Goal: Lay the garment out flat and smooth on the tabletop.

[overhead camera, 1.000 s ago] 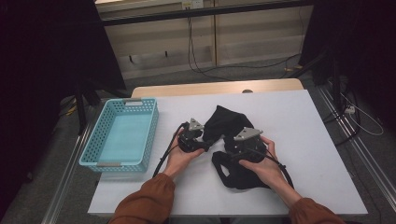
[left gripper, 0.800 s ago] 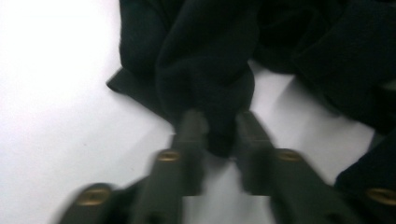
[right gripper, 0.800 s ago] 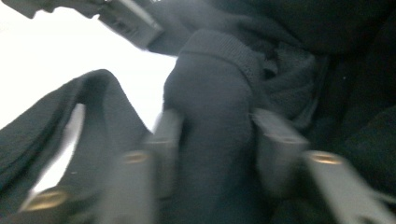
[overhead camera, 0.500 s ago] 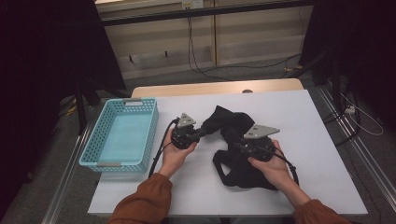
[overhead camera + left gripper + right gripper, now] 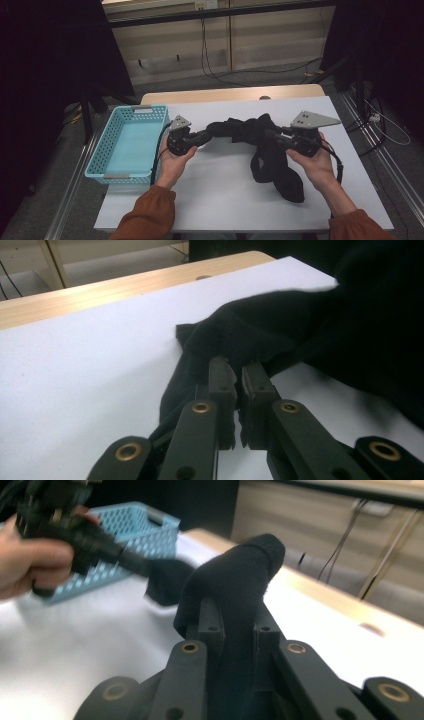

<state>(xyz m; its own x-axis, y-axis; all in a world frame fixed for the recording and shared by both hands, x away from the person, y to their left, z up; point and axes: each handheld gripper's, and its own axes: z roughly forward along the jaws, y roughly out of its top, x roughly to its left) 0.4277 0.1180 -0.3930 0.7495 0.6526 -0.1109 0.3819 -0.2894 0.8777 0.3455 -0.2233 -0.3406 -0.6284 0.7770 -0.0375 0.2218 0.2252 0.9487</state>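
The left tongs (image 5: 205, 136) pinch one end of a black knitted cloth garment (image 5: 265, 150); the right tongs (image 5: 277, 136) clamp its other side. The garment stretches between them just above the white counter (image 5: 220, 185), its lower part draped on it. A light-blue perforated plastic basket (image 5: 102, 155) sits left.

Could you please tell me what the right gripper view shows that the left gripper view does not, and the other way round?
Right gripper view: the blue basket behind the person's left hand, which holds the left gripper, and the right gripper shut on a raised fold. Left gripper view: the left gripper's own jaws pinching a flat edge, and the table's wooden edge. Both: the black garment on the white table.
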